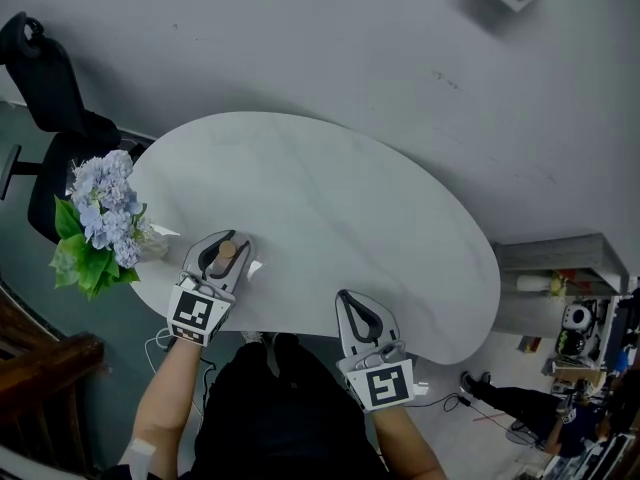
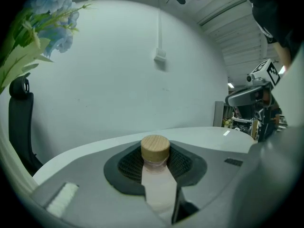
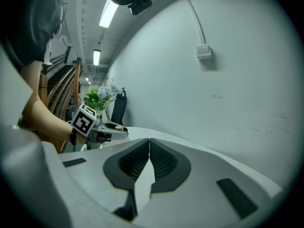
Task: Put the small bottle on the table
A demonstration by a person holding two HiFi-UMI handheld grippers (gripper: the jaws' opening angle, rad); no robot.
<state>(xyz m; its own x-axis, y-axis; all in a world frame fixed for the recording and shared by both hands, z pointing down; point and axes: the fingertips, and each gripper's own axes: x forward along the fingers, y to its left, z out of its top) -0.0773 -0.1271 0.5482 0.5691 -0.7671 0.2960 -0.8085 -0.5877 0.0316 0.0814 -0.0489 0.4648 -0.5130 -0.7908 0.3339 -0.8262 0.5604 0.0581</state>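
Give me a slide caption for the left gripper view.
Left claw shut on a small wooden-capped bottle, white table just beyond.

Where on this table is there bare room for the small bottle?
Nearly the whole table is bare: the middle, the far rim and the right end. It is crowded only at the left end, between the flowers and the left gripper holding the small bottle.

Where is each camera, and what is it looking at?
Head view: on the person's head, looking steeply down at the white table, both forearms, left gripper, right gripper.
Left gripper view: on the left gripper, facing the wall; its jaws hold the small bottle.
Right gripper view: on the right gripper, facing the wall; jaws shut, empty; the left forearm shows.
Shared: all three see the flowers.
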